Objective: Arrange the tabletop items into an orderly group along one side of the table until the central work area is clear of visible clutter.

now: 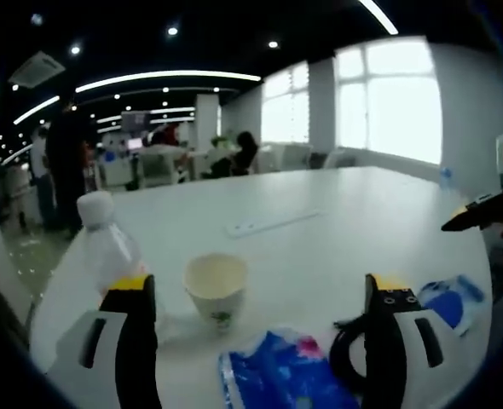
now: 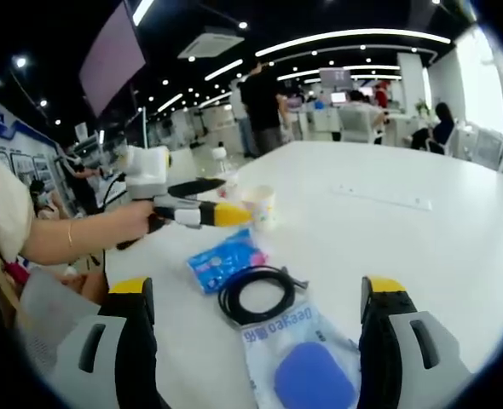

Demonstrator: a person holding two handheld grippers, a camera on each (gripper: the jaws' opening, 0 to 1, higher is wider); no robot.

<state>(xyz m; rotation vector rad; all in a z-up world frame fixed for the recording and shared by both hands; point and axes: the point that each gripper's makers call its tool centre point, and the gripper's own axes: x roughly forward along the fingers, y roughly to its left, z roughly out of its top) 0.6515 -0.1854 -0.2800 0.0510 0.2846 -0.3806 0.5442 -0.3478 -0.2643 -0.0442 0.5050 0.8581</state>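
White table (image 1: 345,221) in open-plan office; cup (image 1: 216,287), cable (image 2: 257,294); both jaws released.

Both views look low and close across the white counter (image 1: 337,221) from its near edge, sharing the paper cup (image 1: 216,288), blue packet (image 2: 226,256) and black cable (image 2: 256,294).

On the table: 1 paper cup (image 1: 216,287), 1 plastic bottle (image 1: 106,243), 1 coiled black cable (image 2: 257,294), 2 blue packets (image 2: 226,258) (image 2: 300,356), 1 white power strip (image 2: 384,198).
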